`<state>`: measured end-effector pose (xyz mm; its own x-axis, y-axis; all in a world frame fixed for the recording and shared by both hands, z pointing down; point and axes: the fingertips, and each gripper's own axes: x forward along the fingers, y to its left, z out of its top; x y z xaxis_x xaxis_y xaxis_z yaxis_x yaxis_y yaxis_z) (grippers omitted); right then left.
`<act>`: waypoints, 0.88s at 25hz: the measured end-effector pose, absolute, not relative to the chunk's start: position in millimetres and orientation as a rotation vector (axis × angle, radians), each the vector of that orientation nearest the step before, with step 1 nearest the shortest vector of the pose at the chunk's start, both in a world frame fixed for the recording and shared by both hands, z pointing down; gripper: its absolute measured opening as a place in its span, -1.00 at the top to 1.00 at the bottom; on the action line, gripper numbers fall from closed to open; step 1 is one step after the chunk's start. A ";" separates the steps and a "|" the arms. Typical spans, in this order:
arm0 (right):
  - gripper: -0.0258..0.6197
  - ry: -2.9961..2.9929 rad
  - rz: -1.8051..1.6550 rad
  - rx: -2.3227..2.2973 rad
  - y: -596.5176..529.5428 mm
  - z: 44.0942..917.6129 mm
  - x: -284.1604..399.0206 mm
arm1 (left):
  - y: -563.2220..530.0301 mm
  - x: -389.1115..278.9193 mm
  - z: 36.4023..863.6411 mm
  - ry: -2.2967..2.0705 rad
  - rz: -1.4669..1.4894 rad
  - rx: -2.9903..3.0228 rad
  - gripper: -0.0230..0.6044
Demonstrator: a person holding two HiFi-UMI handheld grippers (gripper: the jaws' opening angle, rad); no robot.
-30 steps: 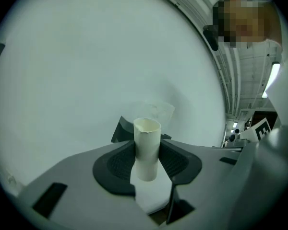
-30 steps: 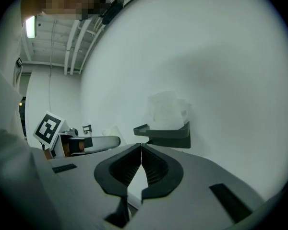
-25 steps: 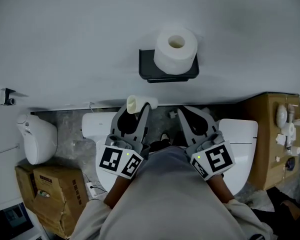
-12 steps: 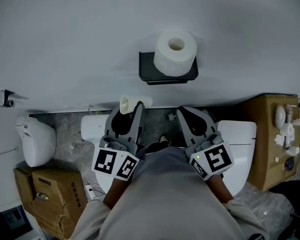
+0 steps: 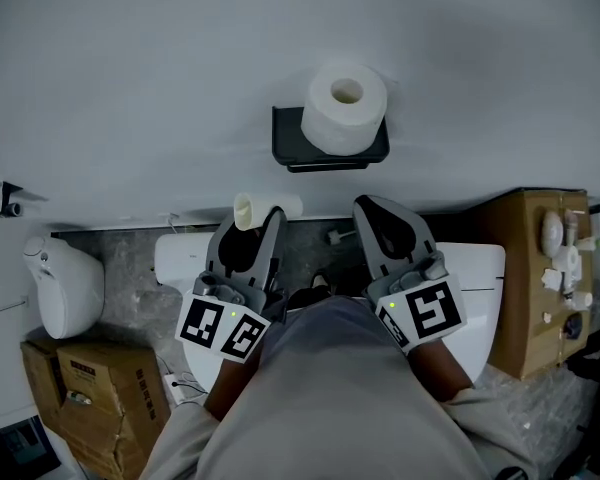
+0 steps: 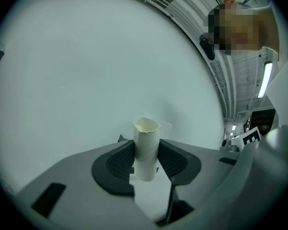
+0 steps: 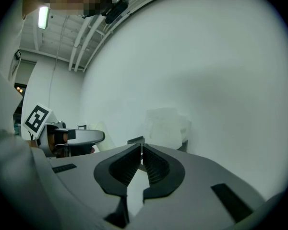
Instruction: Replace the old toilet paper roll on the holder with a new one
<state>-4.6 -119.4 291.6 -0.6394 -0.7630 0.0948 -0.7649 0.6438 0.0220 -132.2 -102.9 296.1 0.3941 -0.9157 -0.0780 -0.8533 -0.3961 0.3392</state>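
While L gripper (image 6: 146, 153) clamps bare cream tube (image 6: 146, 137) upright, R gripper (image 7: 141, 153) closed, empty, white roll (image 5: 344, 108) on holder (image 5: 284, 144)

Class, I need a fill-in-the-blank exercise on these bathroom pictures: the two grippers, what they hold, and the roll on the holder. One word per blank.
1. The left gripper grips an empty tube made of ____.
2. The right gripper has nothing between its jaws, which are ____.
3. The full toilet paper roll sits on a holder whose colour is ____.

Missing words: cardboard; shut; black.
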 end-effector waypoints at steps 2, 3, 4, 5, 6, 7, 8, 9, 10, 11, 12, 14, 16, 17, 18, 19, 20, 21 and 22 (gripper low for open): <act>0.86 -2.744 -0.011 1.343 -130.5 280.9 -0.1 | -102.6 -132.0 296.2 -1.551 -0.381 2.405 0.47; 0.84 -2.740 -0.028 1.374 -135.8 274.7 2.1 | -102.2 -132.1 296.3 -1.546 -0.385 2.404 0.47; 0.79 -2.737 -0.041 1.400 -140.9 268.8 3.5 | -102.0 -132.1 296.6 -1.541 -0.389 2.402 0.47; 0.69 -2.737 -0.051 1.420 -145.7 263.7 3.9 | -102.1 -132.2 297.1 -1.536 -0.392 2.400 0.47; 0.53 -2.735 -0.061 1.435 -150.6 259.4 3.6 | -102.4 -132.5 297.8 -1.532 -0.396 2.396 0.47; 0.44 -2.732 -0.071 1.449 -155.4 256.0 2.9 | -102.7 -132.9 298.5 -1.528 -0.400 2.391 0.47; 0.35 -2.729 -0.081 1.463 -160.4 253.1 2.0 | -102.8 -133.3 299.1 -1.526 -0.403 2.387 0.47; 0.28 -2.726 -0.088 1.476 -165.3 250.7 1.0 | -102.7 -133.7 299.5 -1.524 -0.406 2.384 0.47; 0.22 -2.726 -0.090 1.483 -170.2 248.8 -0.5 | -102.3 -133.8 299.8 -1.523 -0.409 2.382 0.47; 0.14 -2.725 -0.085 1.486 -175.4 247.8 -2.4 | -101.8 -133.8 299.9 -1.521 -0.411 2.381 0.47; 0.06 -2.721 -0.072 1.487 -181.0 248.1 -4.8 | -101.4 -133.7 299.9 -1.519 -0.413 2.380 0.47; -0.09 -2.703 -0.040 1.487 -193.3 251.8 -10.7 | -100.9 -134.3 299.7 -1.514 -0.421 2.378 0.47; -0.25 -2.684 -0.021 1.485 -203.8 255.7 -17.5 | -100.4 -136.4 299.8 -1.514 -0.430 2.375 0.47; -0.28 -2.677 -0.020 1.484 -207.8 256.6 -20.5 | -100.2 -137.7 299.8 -1.515 -0.434 2.372 0.47; -0.31 -2.670 -0.024 1.487 -211.2 256.8 -22.6 | -99.9 -138.9 300.0 -1.517 -0.437 2.370 0.47; -0.33 -2.661 -0.029 1.492 -214.4 256.7 -24.0 | -99.6 -140.1 300.3 -1.519 -0.440 2.366 0.47; -0.33 -2.651 -0.036 1.499 -217.4 256.5 -24.7 | -99.2 -141.2 300.8 -1.521 -0.442 2.363 0.47; -0.34 -2.638 -0.042 1.505 -220.5 256.5 -25.4 | -98.6 -142.5 301.5 -1.524 -0.445 2.359 0.47; -0.34 -2.623 -0.048 1.510 -223.7 256.9 -26.3 | -98.1 -144.0 302.1 -1.527 -0.447 2.355 0.47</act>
